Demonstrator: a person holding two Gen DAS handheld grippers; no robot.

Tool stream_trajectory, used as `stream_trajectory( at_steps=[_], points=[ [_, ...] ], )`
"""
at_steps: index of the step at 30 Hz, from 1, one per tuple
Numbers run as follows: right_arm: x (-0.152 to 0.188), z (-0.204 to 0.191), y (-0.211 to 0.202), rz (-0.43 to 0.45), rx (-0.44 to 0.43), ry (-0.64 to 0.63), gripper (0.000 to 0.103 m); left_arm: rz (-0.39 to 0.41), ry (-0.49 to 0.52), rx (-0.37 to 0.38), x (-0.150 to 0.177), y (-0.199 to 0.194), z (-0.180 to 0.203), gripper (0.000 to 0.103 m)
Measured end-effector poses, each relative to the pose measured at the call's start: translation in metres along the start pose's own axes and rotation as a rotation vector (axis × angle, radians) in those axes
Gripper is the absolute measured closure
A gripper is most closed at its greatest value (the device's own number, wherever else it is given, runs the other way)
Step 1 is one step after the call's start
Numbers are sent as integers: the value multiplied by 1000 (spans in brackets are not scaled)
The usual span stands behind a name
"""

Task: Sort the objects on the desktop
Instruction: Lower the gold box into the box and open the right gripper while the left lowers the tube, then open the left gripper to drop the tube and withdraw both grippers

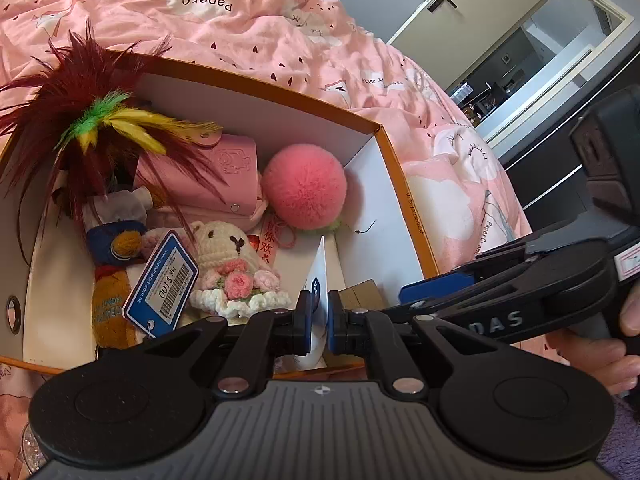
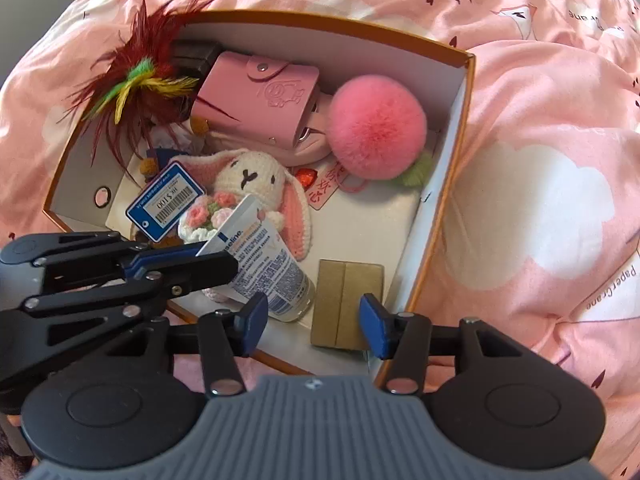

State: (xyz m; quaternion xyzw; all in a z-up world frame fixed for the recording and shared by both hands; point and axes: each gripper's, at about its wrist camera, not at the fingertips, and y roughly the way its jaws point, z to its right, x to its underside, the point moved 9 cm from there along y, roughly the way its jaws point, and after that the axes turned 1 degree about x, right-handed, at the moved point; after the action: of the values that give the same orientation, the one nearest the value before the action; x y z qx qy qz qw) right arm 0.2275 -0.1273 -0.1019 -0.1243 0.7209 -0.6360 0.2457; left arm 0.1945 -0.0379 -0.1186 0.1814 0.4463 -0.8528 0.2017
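An orange-rimmed white box (image 1: 404,184) (image 2: 460,92) lies on a pink bedspread. In it are a pink pompom (image 1: 304,186) (image 2: 376,126), a pink wallet (image 1: 208,172) (image 2: 260,96), a crochet bunny (image 1: 228,264) (image 2: 256,180), a feather toy (image 1: 92,120) (image 2: 140,76), a blue price tag (image 1: 162,284) (image 2: 166,204) and a gold box (image 2: 346,304). My left gripper (image 1: 320,320) (image 2: 208,258) is shut on a white lotion tube (image 1: 320,276) (image 2: 268,268) over the box's near end. My right gripper (image 2: 312,322) (image 1: 432,292) is open and empty above the gold box.
The pink bedspread (image 1: 248,20) (image 2: 540,160) surrounds the box. A brown plush doll (image 1: 110,292) lies at the box's left. A door and a dark room (image 1: 512,64) are at the far right.
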Motion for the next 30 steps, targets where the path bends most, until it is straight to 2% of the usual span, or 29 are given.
stream_trajectory(
  at_steps=[9,15,22,26,29,30],
  points=[
    [3,6,-29,108,-23,19,47,-38,50,-3,10,10,24,92],
    [8,11,-37,181,22,2,44,-45,54,22,12,5,32,92],
    [24,13,-39,222,-10,31,45,-13,95,-27,11,-15,33,89],
    [32,5,-55,335,-11,15,45,29,152,-87,9,-42,34,84],
    [40,-11,-70,442,-61,-14,47,66,190,-133,8,-68,32,83],
    [42,-17,-75,471,-83,-24,50,76,197,-148,7,-76,30,83]
  ],
)
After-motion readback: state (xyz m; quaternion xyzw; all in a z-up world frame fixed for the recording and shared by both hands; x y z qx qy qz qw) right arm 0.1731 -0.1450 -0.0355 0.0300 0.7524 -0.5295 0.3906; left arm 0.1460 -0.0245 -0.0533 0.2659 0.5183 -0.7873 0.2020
